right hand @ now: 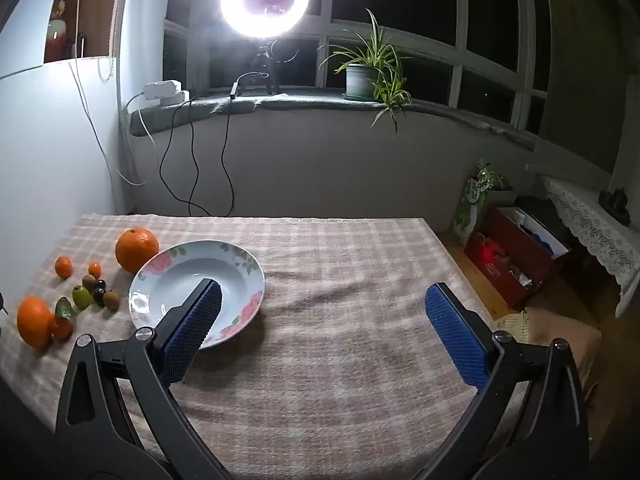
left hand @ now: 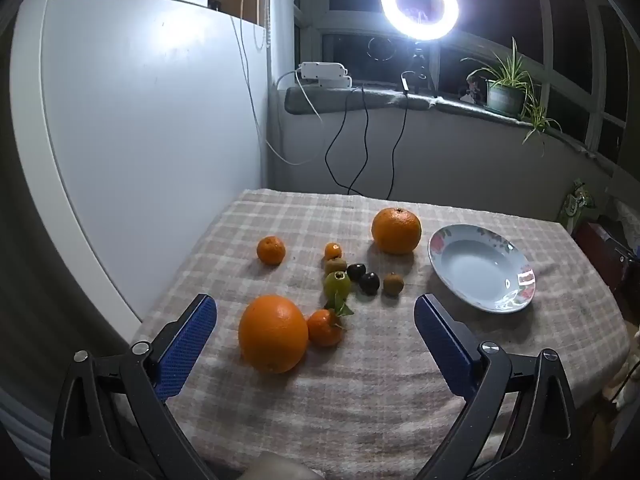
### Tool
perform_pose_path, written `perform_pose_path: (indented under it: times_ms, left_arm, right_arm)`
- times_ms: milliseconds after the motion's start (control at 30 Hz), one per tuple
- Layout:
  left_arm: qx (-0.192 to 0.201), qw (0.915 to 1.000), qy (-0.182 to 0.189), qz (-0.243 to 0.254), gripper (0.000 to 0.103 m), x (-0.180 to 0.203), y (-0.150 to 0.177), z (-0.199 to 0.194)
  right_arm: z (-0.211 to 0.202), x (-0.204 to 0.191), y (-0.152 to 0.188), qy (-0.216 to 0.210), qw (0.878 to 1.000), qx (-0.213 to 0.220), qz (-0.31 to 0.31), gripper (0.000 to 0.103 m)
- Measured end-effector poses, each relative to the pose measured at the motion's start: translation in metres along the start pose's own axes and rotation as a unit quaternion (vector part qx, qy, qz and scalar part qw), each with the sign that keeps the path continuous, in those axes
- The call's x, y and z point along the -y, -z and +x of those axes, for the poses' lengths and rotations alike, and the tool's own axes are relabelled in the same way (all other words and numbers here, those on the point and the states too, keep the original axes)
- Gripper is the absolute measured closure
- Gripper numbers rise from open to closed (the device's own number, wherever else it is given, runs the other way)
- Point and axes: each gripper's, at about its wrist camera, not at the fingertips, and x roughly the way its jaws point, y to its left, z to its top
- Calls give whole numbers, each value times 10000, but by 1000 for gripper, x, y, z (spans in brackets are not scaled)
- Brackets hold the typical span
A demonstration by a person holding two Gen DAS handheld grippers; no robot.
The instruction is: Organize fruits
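Fruits lie loose on the checked tablecloth (left hand: 360,380). A big orange (left hand: 273,334) lies between my left gripper's (left hand: 315,312) open blue fingers, touching a small leafy tangerine (left hand: 325,327). Beyond are a green fruit (left hand: 337,284), two dark fruits (left hand: 362,277), brown fruits (left hand: 393,283), two small tangerines (left hand: 271,250) and a second big orange (left hand: 396,230). The flowered white plate (left hand: 482,268) is empty at the right. My right gripper (right hand: 322,304) is open and empty, its left finger in front of the plate's (right hand: 240,268) near rim. The fruits (right hand: 84,296) show at that view's left.
A white panel (left hand: 152,140) stands along the table's left side. A ring light (left hand: 419,4), cables (left hand: 360,140) and a potted plant (left hand: 506,88) are at the windowsill behind. A red box (right hand: 516,260) sits on the floor right of the table.
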Motion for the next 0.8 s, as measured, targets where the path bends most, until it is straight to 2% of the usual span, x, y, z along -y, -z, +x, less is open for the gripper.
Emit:
perform_pose_path:
  times_ms: [133, 167, 233, 433, 800]
  left_arm:
    - [-27, 10000, 63, 2, 4, 2, 1, -3]
    - [-132, 9999, 67, -55, 4, -2, 2, 2]
    - [-160, 9998, 41, -95, 4, -3, 3, 4]
    - [-138, 9998, 25, -113, 4, -3, 4, 4]
    - [-118, 9999, 10, -111, 4, -2, 3, 3]
  right_arm:
    - [5, 6, -2, -176, 9996, -101, 178, 0]
    - [1, 2, -2, -8, 10000, 47, -21, 0]
    - [3, -2, 0, 10, 10000, 34, -35, 0]
    - [2, -1, 7, -34, 10000, -5, 39, 0]
    - [1, -5, 2, -45, 10000, -57, 30, 0]
